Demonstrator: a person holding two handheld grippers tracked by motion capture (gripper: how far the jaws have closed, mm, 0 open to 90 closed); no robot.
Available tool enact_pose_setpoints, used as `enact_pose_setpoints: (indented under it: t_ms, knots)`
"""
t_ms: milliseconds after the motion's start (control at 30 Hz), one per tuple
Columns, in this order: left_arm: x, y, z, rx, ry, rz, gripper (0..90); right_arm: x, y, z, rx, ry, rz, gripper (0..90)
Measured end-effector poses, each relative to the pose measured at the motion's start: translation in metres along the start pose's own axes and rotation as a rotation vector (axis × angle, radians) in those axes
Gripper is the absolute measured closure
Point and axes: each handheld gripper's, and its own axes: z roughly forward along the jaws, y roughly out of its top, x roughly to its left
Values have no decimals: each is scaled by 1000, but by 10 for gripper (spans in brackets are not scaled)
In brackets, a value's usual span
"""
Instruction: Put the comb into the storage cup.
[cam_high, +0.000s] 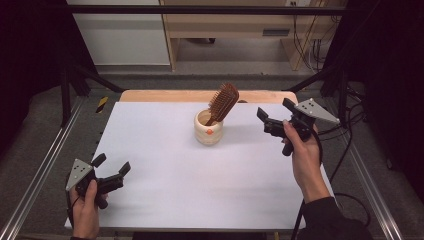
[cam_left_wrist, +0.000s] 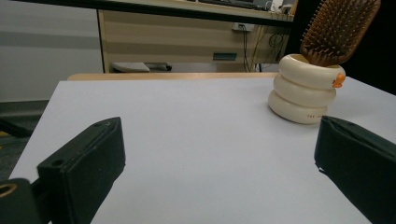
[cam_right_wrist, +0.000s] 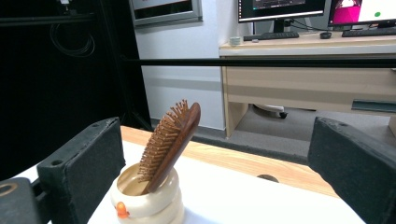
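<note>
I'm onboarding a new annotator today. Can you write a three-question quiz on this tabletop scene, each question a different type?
1. True or false: the hairbrush lies flat on the table.
2. Multiple choice: the holder is shaped like A) a square box B) stacked rings C) a flat tray.
3. Fill in: both the left gripper and the right gripper have their jaws ____.

Key:
1. False; it stands tilted in the holder, bristle head up.
2. B
3. open
</note>
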Motion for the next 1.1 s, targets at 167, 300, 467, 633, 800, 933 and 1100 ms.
enact_pose_setpoints:
  t_ms: [167, 300, 467, 633, 800, 933, 1100]
  knots:
    - [0, 0, -1, 0, 0, 1, 19, -5, -3, -9, -5, -1, 9, 29]
    - [1, 0, -2, -6, 1, -1, 19, -10, -5, -15, -3, -13, 14, 29]
    - [1, 0, -1, -6, 2, -6, 18, -14, -10, -24, -3, -18, 18, 33]
    - [1, 1, -2, -9, -2, 0, 18, -17, -15, -32, -1, -18, 9, 36]
    - [2, 1, -3, -11, -5, -1, 17, -18, -20, -40, 3, -6, -3, 37]
    - [2, 1, -3, -15, -3, 2, 17, -19, -24, -46, 14, -9, -19, 39]
    - [2, 1, -3, -19, 1, -1, 17, -23, -32, -52, 11, -23, -17, 32]
